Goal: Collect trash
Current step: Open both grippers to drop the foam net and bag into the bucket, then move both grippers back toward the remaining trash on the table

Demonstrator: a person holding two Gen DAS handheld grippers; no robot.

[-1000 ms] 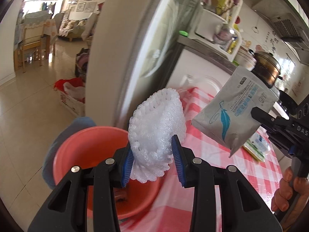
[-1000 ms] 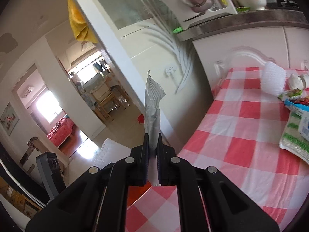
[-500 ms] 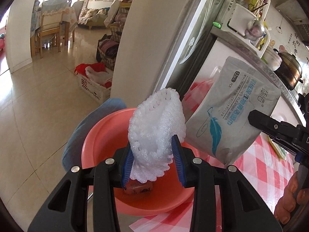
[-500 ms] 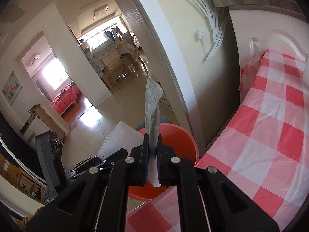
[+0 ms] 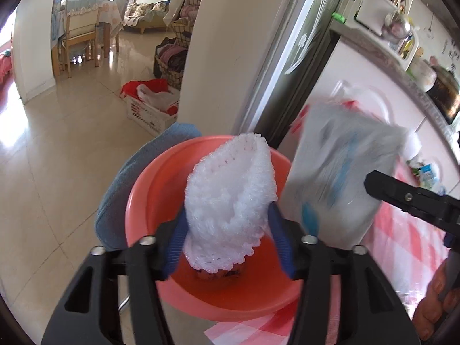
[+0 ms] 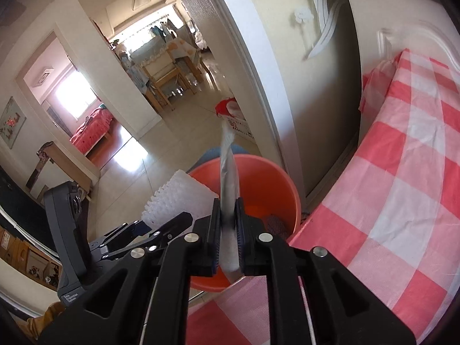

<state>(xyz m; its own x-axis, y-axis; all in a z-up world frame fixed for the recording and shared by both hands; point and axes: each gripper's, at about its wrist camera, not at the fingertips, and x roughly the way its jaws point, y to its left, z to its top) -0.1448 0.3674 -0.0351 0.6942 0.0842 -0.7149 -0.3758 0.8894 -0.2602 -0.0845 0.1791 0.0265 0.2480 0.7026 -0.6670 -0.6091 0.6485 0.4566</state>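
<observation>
- Starting at the left, what sits there?
- A blue cushion (image 5: 129,178) on the tiled floor, with a salmon-red basin (image 5: 149,201) resting on it. A dark scrap of trash lies on the basin's bottom.
- And the left claw (image 5: 227,215)?
- It hangs right over the basin, pointing down into it. Its jaws have just been opening, and the 2 blue pads now stand apart. The white foam net (image 5: 230,195) stands upright between them, puffed out and no longer squeezed, its lower edge above the basin's inside.
- What comes next to the right?
- The grey wipes packet (image 5: 339,178), just beside the foam net at the basin's right rim. It shows blurred in the left wrist view, so its print cannot be read.
- Who has it?
- The right claw (image 6: 228,201). Its jaws have also just been opening, only slightly. The packet stands edge-on between the pads, with a thin gap on each side, over the basin's near rim.
- And furthest right?
- The table (image 6: 402,201) under a red-and-white checked cloth, its corner touching the basin. A hand (image 5: 437,302) grips the right claw's handle.
</observation>
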